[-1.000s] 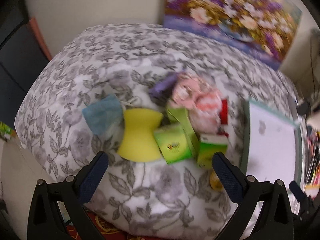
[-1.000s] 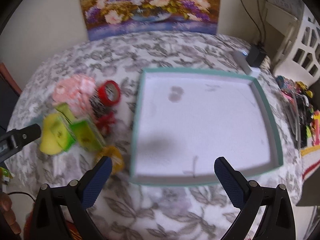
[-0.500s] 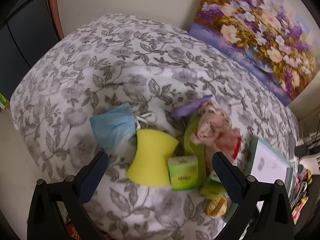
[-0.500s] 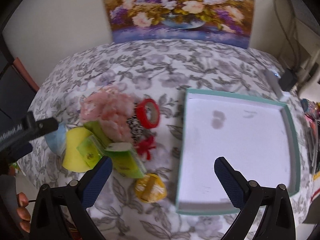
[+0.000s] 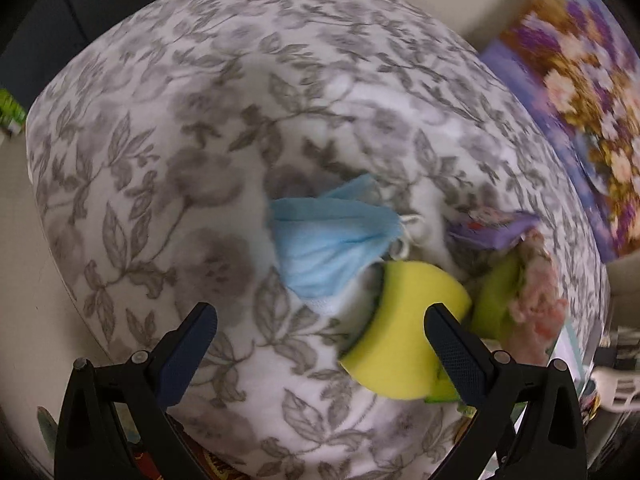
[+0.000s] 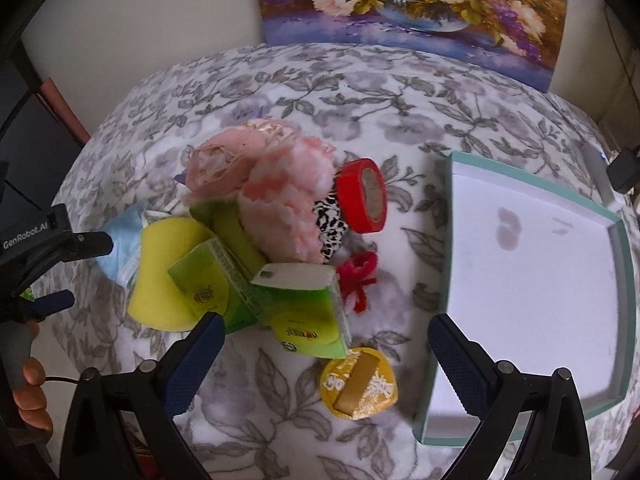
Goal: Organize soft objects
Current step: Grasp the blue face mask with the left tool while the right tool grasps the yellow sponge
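Note:
A pile of soft things lies on the floral tablecloth (image 6: pixel 360 92). A blue face mask (image 5: pixel 332 248) and a yellow sponge (image 5: pixel 404 324) sit ahead of my left gripper (image 5: pixel 320 332), which is open and empty, the mask between its fingers' line and the sponge by its right finger. In the right wrist view I see the sponge (image 6: pixel 164 276), two green tissue packs (image 6: pixel 308 308), a pink fluffy cloth (image 6: pixel 280 192), a red tape roll (image 6: pixel 364 196) and a red bow (image 6: pixel 356 276). My right gripper (image 6: pixel 320 344) is open and empty above the tissue packs.
A teal-rimmed white tray (image 6: pixel 532 280) lies to the right of the pile. A yellow round packet (image 6: pixel 360 384) sits near the front edge. A flower painting (image 6: pixel 416 8) leans on the wall behind. The left gripper's body (image 6: pixel 36 240) shows at the left.
My left gripper has swung left and closer, so the mask and sponge loom larger. My right gripper has moved left from over the tray to over the pile.

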`<state>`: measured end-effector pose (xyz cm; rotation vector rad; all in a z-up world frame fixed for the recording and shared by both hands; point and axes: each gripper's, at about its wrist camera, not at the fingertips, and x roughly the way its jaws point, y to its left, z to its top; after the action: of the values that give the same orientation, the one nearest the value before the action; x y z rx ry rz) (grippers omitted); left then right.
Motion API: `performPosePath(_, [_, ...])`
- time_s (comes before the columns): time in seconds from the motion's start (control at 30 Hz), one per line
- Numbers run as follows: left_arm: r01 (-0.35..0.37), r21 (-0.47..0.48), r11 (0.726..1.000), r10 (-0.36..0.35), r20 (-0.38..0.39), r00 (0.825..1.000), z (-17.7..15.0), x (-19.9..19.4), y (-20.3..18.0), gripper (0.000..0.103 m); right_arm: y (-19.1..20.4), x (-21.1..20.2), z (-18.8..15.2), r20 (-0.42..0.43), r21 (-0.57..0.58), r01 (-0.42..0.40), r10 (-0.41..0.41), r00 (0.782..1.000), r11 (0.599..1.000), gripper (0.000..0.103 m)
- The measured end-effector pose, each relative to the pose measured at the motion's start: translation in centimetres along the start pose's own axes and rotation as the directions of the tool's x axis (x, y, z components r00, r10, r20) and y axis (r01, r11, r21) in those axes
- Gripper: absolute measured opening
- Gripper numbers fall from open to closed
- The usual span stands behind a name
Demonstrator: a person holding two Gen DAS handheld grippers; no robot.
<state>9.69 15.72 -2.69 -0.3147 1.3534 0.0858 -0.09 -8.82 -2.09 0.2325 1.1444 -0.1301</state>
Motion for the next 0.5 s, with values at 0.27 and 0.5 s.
performPosePath(0.27, [0.004,-0.041,0.999,-0.003,0.024,1.0,1.3,1.7,1.3,0.085,0.3,2.0,0.0,-0.044,0.017,-0.007,0.007,0.999,1.0,0.085])
performPosePath(0.5, [0.051,-0.052,0.997,-0.051,0.005,0.999,1.6,3.1,1.4,0.045,-0.1,2.7,-0.1,-0.063,0.039,-0.018,0.021,0.998,0.999,0.07])
